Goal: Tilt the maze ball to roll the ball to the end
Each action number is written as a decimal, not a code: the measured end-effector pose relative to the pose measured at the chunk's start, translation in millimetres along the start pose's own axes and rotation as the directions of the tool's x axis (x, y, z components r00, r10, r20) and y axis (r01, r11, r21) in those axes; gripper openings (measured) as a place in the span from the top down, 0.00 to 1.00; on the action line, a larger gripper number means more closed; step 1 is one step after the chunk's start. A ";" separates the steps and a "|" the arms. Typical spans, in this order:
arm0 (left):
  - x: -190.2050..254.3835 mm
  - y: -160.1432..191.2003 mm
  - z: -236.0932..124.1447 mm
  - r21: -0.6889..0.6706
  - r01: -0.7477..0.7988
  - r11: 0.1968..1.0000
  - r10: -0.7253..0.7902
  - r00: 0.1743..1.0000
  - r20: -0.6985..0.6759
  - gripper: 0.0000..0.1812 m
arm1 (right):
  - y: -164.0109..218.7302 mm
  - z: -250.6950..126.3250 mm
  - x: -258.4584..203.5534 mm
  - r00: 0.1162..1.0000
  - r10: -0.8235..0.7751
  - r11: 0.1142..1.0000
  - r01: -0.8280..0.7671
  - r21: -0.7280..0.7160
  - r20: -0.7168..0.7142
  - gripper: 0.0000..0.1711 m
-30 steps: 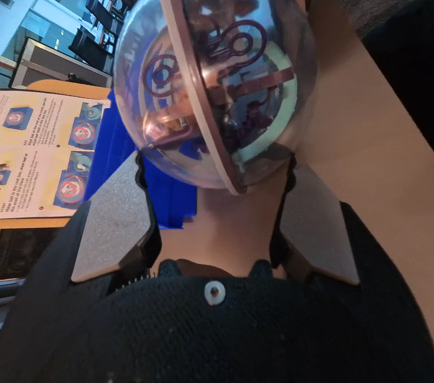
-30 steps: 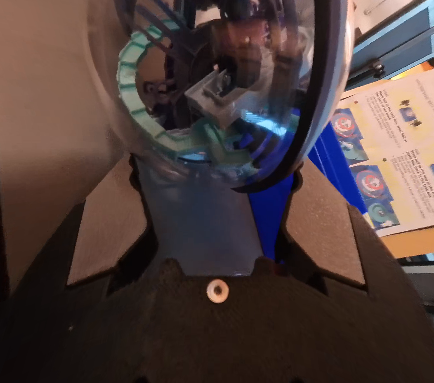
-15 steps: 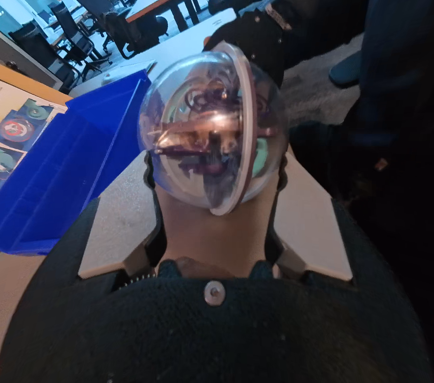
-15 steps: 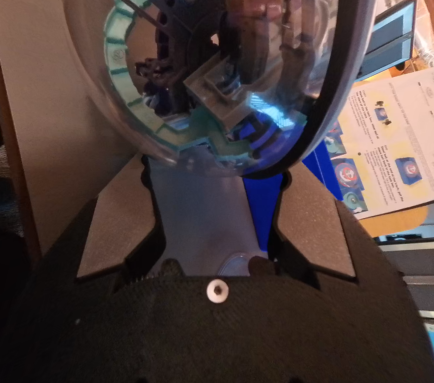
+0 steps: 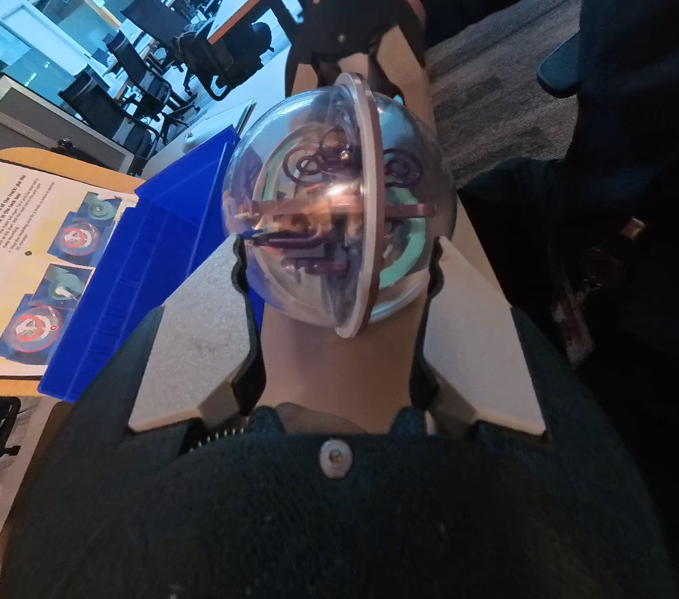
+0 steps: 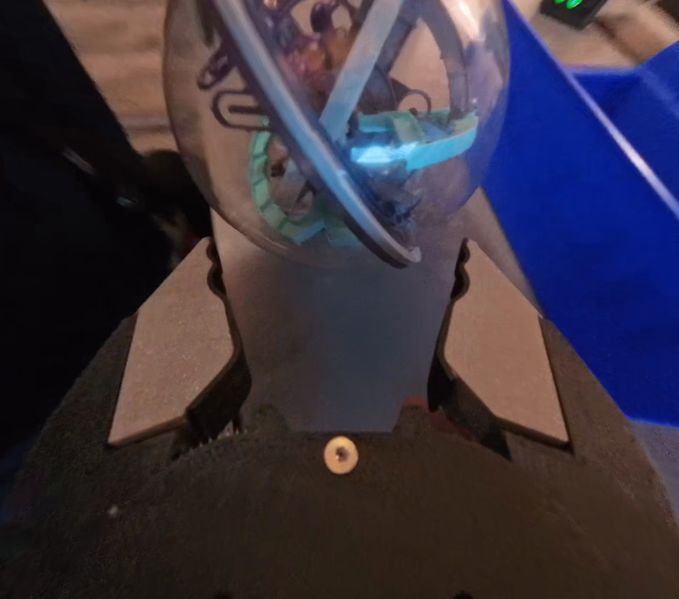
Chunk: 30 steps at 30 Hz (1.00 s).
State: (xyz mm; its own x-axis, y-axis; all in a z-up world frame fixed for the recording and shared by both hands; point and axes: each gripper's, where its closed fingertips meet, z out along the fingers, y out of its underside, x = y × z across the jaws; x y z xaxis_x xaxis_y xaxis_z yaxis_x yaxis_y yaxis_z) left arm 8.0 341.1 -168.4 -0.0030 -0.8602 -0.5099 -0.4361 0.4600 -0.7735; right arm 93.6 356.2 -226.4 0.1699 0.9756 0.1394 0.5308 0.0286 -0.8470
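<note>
While tilted, both grippers—L, R—clamp maze ball.

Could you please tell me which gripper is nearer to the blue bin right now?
Cannot tell; both look close. The left gripper grips the maze ball beside the blue bin; the right gripper holds its far side, also beside it.

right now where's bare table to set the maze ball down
The strip of bare tan table directly under the maze ball, bordered by the blue bin on the left and the table's right edge, is free. Left of the bin lies the instruction sheet; the right gripper crowds the far end.
</note>
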 end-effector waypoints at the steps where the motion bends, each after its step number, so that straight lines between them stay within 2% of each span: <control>1: -0.1 0.1 -0.3 0.000 -0.004 1.000 0.004 1.000 0.000 0.46 | -2.8 -5.1 -0.8 0.995 0.089 0.996 -0.090 0.016 0.053 0.26; 4: 0.5 1.3 -0.9 -0.006 -0.008 1.000 0.008 1.000 0.005 0.47 | -1.8 -16.7 7.6 0.911 0.384 0.922 -0.388 -0.002 0.151 0.24; 7: 1.6 2.3 -1.2 -0.004 -0.023 1.000 0.024 1.000 0.013 0.47 | -5.3 -20.5 9.8 0.705 0.654 0.741 -0.671 -0.043 0.273 0.25; 9: 2.3 0.7 -1.5 0.007 -0.024 1.000 0.024 1.000 0.012 0.48 | -19.9 -21.7 6.4 0.540 0.746 0.604 -0.795 -0.053 0.390 0.26; 10: 2.4 0.4 -1.5 0.008 -0.024 1.000 0.024 1.000 0.012 0.48 | -25.0 -21.1 5.6 0.473 0.771 0.548 -0.834 -0.067 0.426 0.29; 13: 2.8 0.2 -1.5 0.004 -0.036 0.999 0.036 0.999 0.014 0.48 | -33.4 -14.8 -0.3 0.358 0.799 0.464 -0.878 -0.116 0.484 0.24; 15: 3.6 0.9 -2.1 -0.002 -0.064 0.998 0.064 0.998 0.016 0.49 | -36.0 -8.7 -1.7 0.322 0.809 0.438 -0.888 -0.138 0.491 0.22; 16: 4.1 1.3 -2.6 -0.007 -0.078 0.997 0.078 0.997 0.016 0.49 | -35.0 -5.4 -1.4 0.316 0.817 0.431 -0.890 -0.146 0.482 0.24; 19: 5.4 1.2 -4.6 -0.008 -0.062 0.998 0.062 0.998 0.010 0.49 | -33.7 -0.3 -4.1 0.328 0.813 0.450 -0.878 -0.163 0.481 0.24; 21: 7.4 0.4 -8.3 0.012 0.031 0.999 -0.030 0.999 -0.014 0.49 | -34.5 0.1 -3.9 0.344 0.806 0.463 -0.874 -0.149 0.482 0.24; 24: 1.4 8.4 -17.5 0.030 0.271 0.962 -0.270 0.963 -0.013 0.48 | -33.9 -1.9 -2.9 0.351 0.801 0.463 -0.877 -0.130 0.485 0.25; 26: 4.8 27.8 -19.2 -0.037 0.502 0.864 -0.503 0.864 -0.032 0.43 | -32.9 -2.9 -3.1 0.353 0.798 0.461 -0.879 -0.119 0.488 0.26; 28: 2.5 47.6 -16.4 -0.066 0.698 0.713 -0.698 0.716 0.030 0.43 | -32.8 -3.3 -5.1 0.359 0.793 0.467 -0.877 -0.111 0.493 0.26; 30: 15.1 43.9 -15.8 -0.053 0.825 0.563 -0.827 0.560 -0.052 0.40 | -32.5 -2.7 -8.4 0.374 0.785 0.482 -0.869 -0.108 0.494 0.26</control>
State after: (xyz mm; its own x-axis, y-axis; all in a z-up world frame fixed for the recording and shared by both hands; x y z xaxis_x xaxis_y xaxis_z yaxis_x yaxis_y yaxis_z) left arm -25.4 344.8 -204.2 0.3118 -0.8737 0.3734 -0.2958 -0.4627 -0.8357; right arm 77.2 346.4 -198.7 0.0705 0.4950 -0.8660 0.1984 -0.8578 -0.4741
